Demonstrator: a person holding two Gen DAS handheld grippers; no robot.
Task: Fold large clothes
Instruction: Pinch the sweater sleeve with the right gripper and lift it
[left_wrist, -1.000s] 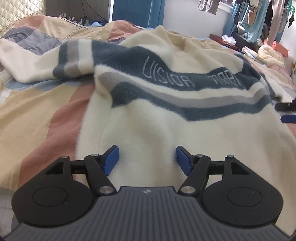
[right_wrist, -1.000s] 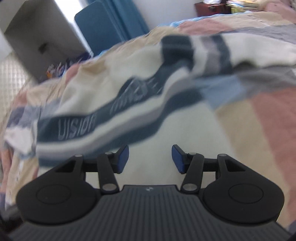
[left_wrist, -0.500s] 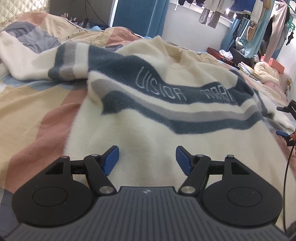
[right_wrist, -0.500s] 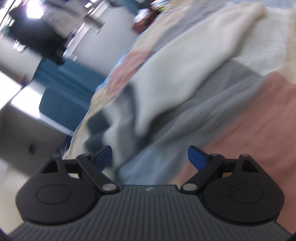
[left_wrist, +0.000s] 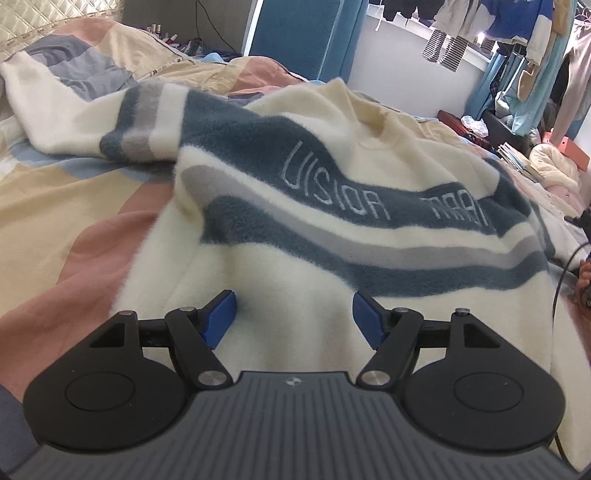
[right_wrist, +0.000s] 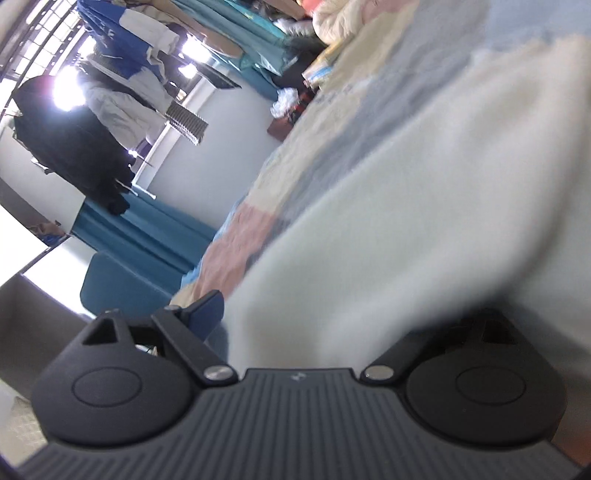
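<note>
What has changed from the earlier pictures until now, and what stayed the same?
The right hand-held gripper swung off the sweater's lettered front to its cream sleeve, rolling. Its jaws have just been opening; sleeve cloth now lies between them, not clamped. The left hand-held gripper stayed open over the cream sweater, which remains spread on the bed.

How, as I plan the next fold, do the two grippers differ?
The left gripper sits level, both blue pads showing above the sweater; the right gripper is rolled sideways, one pad hidden under cream fabric. The left's gap is clear; the right's jaws have just been opening, with sweater fabric between them. Both are open, gripping nothing.
</note>
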